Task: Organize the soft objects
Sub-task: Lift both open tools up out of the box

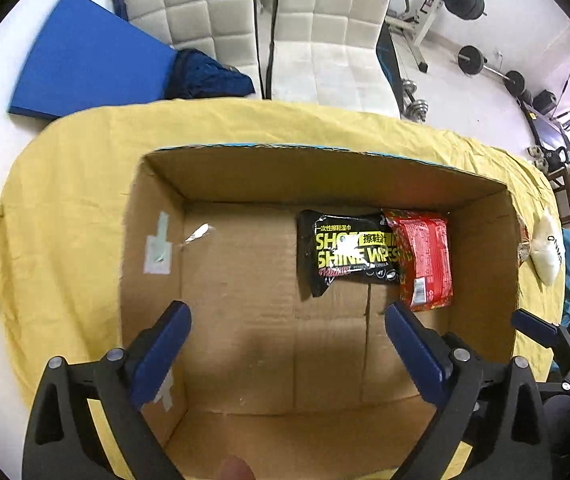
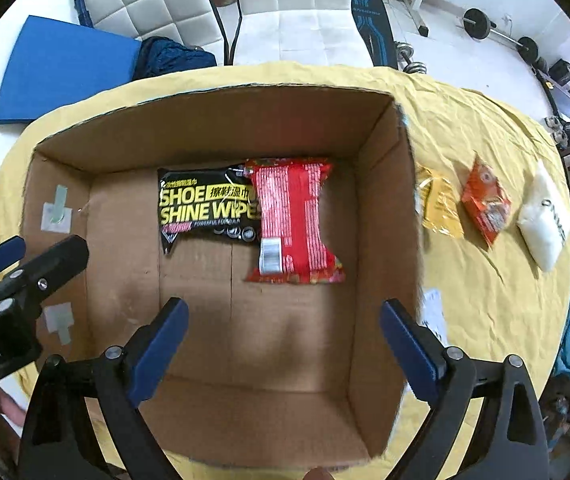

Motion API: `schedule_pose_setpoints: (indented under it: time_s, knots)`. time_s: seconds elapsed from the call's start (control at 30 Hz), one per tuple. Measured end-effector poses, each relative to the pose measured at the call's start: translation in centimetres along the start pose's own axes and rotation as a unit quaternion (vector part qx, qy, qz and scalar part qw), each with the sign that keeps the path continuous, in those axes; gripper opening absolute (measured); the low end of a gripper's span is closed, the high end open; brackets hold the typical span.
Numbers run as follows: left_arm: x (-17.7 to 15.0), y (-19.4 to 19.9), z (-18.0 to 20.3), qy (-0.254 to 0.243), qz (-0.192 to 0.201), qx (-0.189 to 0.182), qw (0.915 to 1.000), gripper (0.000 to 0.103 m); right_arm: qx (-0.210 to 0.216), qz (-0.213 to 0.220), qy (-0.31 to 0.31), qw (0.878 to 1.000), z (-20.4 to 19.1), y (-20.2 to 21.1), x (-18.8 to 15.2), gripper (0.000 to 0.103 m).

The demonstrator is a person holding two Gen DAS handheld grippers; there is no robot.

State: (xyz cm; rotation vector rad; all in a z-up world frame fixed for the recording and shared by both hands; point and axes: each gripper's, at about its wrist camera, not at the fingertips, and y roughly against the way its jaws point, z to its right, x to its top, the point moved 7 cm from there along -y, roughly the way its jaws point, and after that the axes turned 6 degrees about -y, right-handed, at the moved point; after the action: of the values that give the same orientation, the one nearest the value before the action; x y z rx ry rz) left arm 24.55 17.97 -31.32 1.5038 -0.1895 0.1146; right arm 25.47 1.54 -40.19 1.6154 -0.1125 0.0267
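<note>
Yellow tablecloth (image 2: 485, 300), two white quilted chairs (image 1: 325, 32), blue mat (image 1: 85, 56), barbell weights (image 1: 470, 59) on floor

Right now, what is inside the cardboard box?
The box holds two packs: black shoe wipes and a red pack overlapping the wipes' right end. That covered end and anything beneath the packs is hidden.

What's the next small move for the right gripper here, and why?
Probably swing the right gripper rightward, out over the box wall, toward the yellow packet. It is open and empty above the cardboard box, which already holds the shoe wipes pack and the red packet. The yellow packet, the orange packet and the white pouch lie outside on the yellow cloth; the yellow one is nearest.
</note>
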Motion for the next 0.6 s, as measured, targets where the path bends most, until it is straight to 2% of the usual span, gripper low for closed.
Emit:
schedule_pose_setpoints:
  time_s: [0.37, 0.6]
  knots:
    - [-3.9, 5.6, 1.7, -0.007, 0.047, 0.002, 0.9989, 0.099, 0.014, 0.05, 0.008, 0.999, 0.8, 6.4, -3.6, 0.098]
    - [-5.7, 8.3, 2.8, -0.019, 0.063, 0.012, 0.9977, 0.099, 0.035, 0.06, 0.007, 0.998, 1.4, 9.3, -5.7, 0.098]
